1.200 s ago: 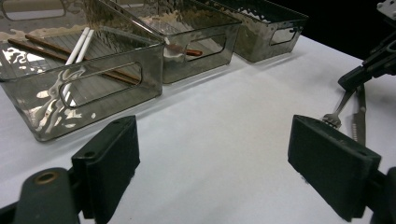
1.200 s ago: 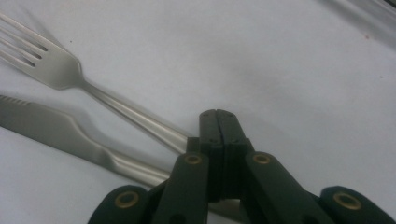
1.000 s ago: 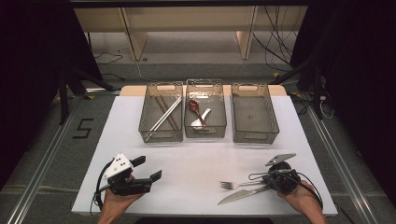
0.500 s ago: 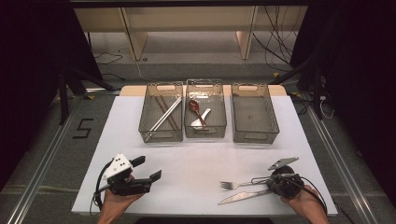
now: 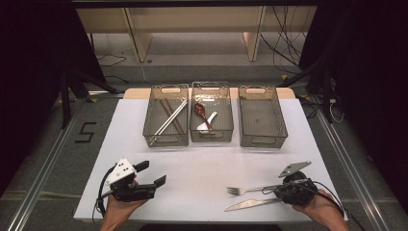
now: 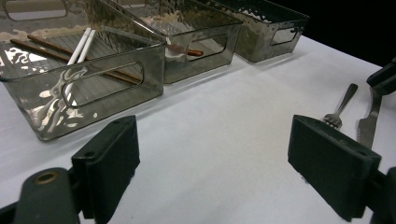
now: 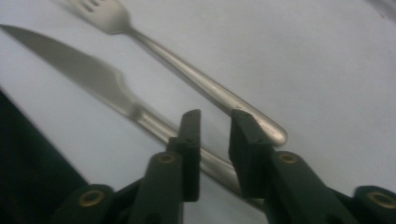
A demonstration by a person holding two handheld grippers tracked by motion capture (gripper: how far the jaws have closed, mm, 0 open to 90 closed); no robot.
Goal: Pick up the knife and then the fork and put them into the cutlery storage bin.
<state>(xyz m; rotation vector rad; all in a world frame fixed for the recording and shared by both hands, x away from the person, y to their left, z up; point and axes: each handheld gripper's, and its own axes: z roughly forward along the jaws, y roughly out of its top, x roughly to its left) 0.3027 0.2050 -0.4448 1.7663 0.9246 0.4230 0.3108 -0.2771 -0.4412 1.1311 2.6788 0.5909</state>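
My right claw (image 7: 212,123) has just been opening; its jaws stand a little apart over the handles of the knife (image 7: 93,84) and fork (image 7: 196,79), gripping neither. Both lie flat on the white table (image 5: 202,168) near me, side by side, likely awaiting sorting into the three trays (image 5: 262,115) beyond. My left claw (image 6: 212,154) waits wide apart, holding nothing. Its view shows chopsticks (image 6: 77,49) through the nearest tray's wall; the high view shows a spoon (image 5: 202,113) in the middle tray.

Fork (image 7: 187,74) & knife (image 7: 88,79): polished metal, smooth, shiny. 3 bins (image 5: 262,115): smoky see-thru plastic, glossy, ribbed floors. Table (image 5: 202,168): matt white, smooth. Gripper pads (image 6: 109,158): matt black, rubbery-looking. Chopsticks (image 6: 51,51) look like brown wood.
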